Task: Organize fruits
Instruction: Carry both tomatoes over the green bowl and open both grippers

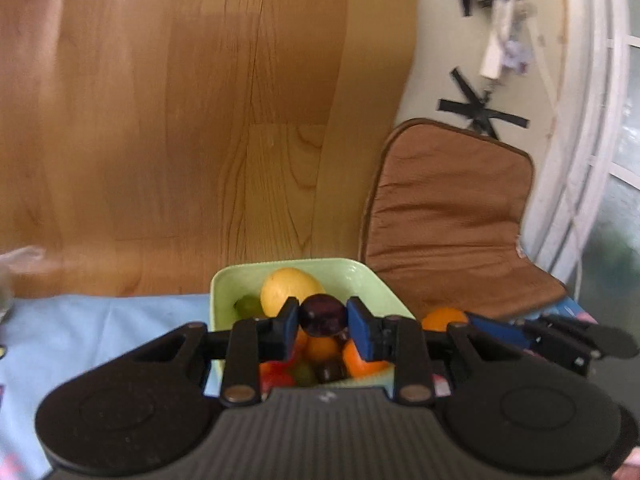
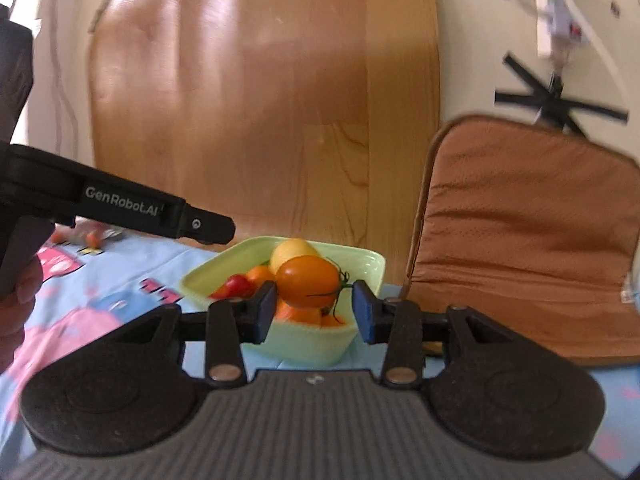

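Observation:
My left gripper [image 1: 323, 319] is shut on a dark purple grape [image 1: 322, 315], held just above a pale green bowl [image 1: 224, 288]. The bowl holds a yellow lemon [image 1: 286, 286], green grapes, orange tomatoes and red ones. My right gripper [image 2: 314, 304] is around an orange tomato with a green stem [image 2: 308, 287] above the same bowl [image 2: 312, 344]; the left pad touches it, a small gap shows at the right pad. The left gripper's body [image 2: 120, 208] shows at the left of the right wrist view, and the right gripper [image 1: 540, 332] at the right of the left wrist view.
The bowl stands on a light blue patterned cloth [image 2: 100, 300] with a few small tomatoes [image 2: 90, 237] at its far left. A brown cushioned chair [image 2: 520, 240] stands right of the table. A wooden floor [image 1: 200, 120] lies beyond.

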The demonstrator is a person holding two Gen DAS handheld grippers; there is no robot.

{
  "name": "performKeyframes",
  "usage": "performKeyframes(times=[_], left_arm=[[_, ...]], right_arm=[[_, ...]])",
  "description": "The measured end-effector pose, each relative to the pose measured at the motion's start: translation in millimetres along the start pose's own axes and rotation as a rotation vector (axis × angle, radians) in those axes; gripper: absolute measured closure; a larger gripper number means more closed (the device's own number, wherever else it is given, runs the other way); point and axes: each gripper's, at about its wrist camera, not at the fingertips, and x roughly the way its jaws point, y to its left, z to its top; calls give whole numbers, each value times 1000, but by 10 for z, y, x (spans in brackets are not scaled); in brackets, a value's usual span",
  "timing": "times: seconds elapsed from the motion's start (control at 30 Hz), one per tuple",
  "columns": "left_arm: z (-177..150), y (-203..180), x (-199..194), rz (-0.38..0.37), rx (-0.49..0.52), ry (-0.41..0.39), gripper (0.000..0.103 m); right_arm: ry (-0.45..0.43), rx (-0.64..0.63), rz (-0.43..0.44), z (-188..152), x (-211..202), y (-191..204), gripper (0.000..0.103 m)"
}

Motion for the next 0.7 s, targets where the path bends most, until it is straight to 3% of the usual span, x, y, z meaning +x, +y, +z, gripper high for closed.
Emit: performKeyframes(times=[0.17, 0.3, 0.4, 0.7], left_arm=[[74, 94, 504, 10, -52, 68, 76], [87, 183, 767, 19, -87, 104, 75], [83, 185, 826, 39, -101, 111, 56], [60, 123, 397, 56, -126, 51, 54]], right_arm=[[80, 117, 4, 6, 469, -164, 59], [102, 130, 17, -9, 696, -192, 58], [112, 135, 28, 4, 788, -176, 51], [22, 150, 23, -42, 150, -262, 50]])
